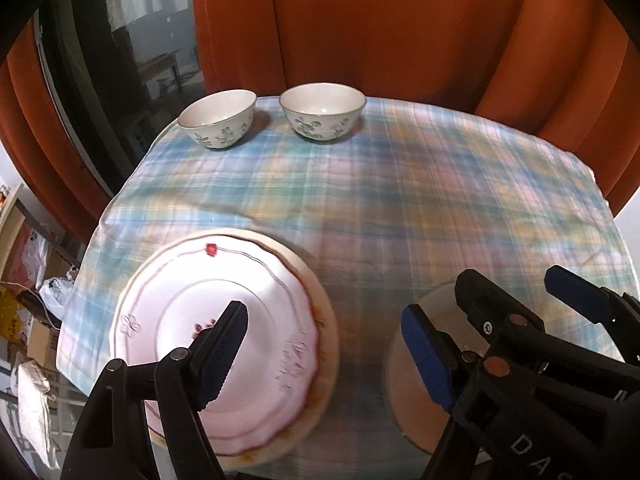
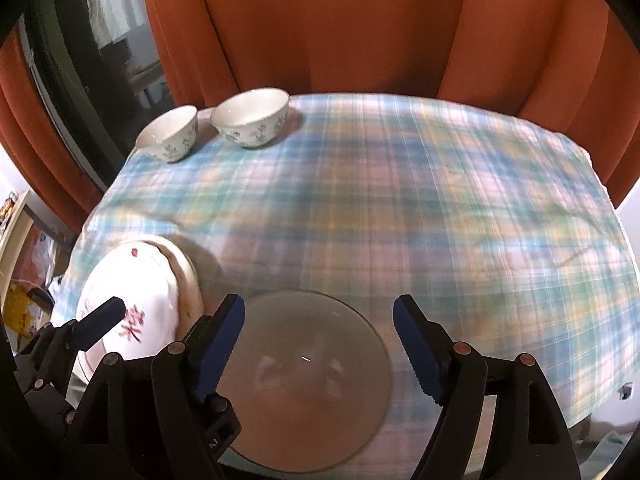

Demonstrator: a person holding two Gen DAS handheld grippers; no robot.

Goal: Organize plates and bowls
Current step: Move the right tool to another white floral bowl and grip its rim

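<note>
A white plate with pink flowers (image 1: 224,344) lies on a cream plate (image 1: 324,328) at the table's front left. My left gripper (image 1: 324,356) is open above them, its left finger over the white plate. A brownish bowl (image 2: 304,376) sits at the front; my right gripper (image 2: 320,348) is open above it, one finger on each side. The right gripper also shows in the left wrist view (image 1: 504,312) over the bowl (image 1: 416,404). Two floral bowls (image 1: 218,118) (image 1: 322,112) stand apart at the far left edge. The plates also show in the right wrist view (image 2: 140,296).
A plaid cloth (image 1: 420,200) covers the table. Orange curtains (image 1: 360,20) hang behind it, with a dark window (image 1: 100,60) at left. Clutter and a shelf (image 1: 24,280) lie beyond the table's left edge.
</note>
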